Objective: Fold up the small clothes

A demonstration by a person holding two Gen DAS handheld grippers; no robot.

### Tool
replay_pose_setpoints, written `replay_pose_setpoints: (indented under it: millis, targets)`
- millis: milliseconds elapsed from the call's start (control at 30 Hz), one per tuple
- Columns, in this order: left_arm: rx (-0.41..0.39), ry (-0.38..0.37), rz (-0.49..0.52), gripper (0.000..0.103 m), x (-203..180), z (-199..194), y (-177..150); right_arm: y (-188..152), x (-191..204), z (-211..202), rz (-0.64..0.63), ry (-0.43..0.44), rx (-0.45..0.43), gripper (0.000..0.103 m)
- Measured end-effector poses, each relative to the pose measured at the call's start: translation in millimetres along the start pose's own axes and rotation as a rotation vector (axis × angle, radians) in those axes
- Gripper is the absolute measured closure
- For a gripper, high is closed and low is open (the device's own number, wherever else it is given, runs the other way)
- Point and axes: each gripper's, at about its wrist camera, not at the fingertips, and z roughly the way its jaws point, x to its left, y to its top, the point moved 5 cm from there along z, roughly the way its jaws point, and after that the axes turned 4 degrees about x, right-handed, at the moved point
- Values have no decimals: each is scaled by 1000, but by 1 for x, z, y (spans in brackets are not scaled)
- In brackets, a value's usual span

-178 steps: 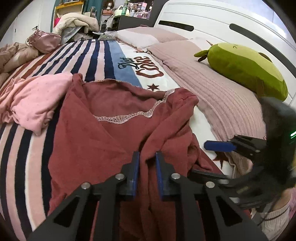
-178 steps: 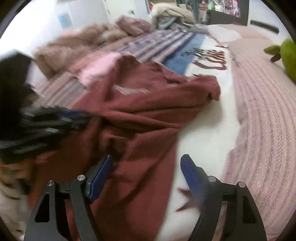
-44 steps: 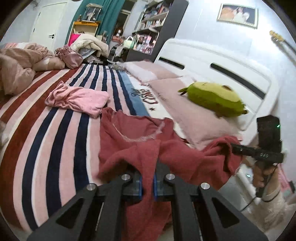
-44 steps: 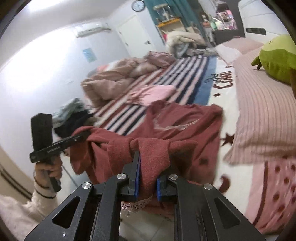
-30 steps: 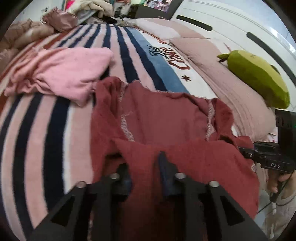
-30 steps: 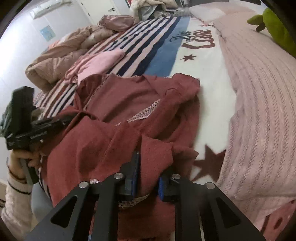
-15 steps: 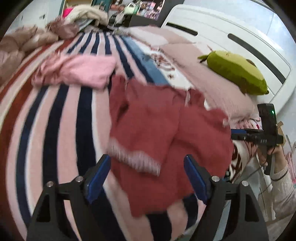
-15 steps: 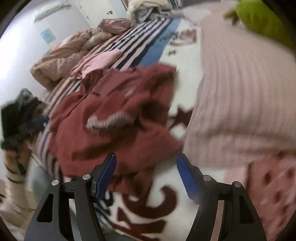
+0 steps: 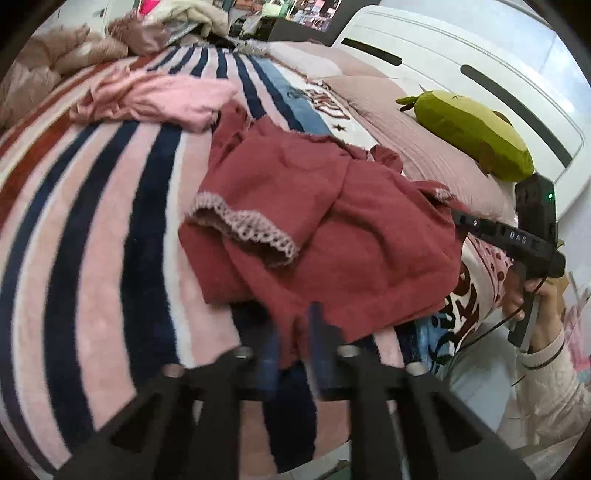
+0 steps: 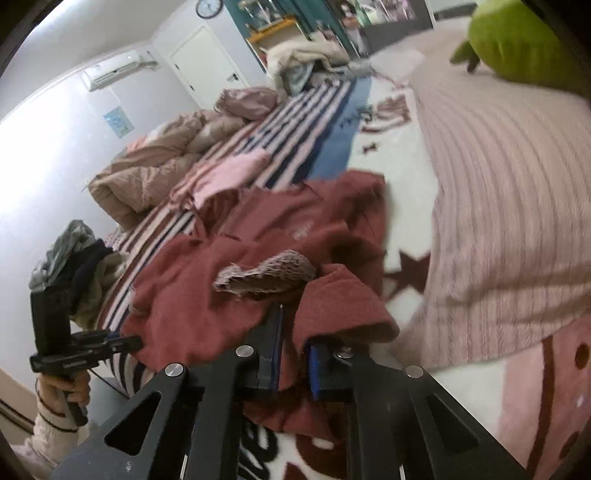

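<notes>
the letters "das" stand in white on the black body of the right gripper (image 9: 513,236), seen from the left wrist view. the bed blanket (image 9: 325,99) carries dark red lettering near the pillows, too blurred and foreshortened to read. large dark red letters also show on the blanket's near edge (image 10: 258,446) in the right wrist view, cut off and unreadable. the wall clock (image 10: 209,6) shows no legible numerals.

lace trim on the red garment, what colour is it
Pale pinkish-beige lace trim, clearest in the left wrist view.
</notes>
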Motion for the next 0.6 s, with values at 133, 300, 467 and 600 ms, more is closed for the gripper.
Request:
replay_pose_setpoints:
  millis: [133,300,467,600]
  targets:
    - [-86,13,50,99,-12,-27,18,14,7,-7,-25,5,-27,101]
    - [-205,46,68,99,-12,-48,76,49,6,-7,-39,-43,-44,102]
    - [-275,162,38,98,16,-25,166,101,-16,5,66,-101,-45,101]
    - [-275,218,-67,60,54,20,227,141,-39,34,109,-193,-13,88]
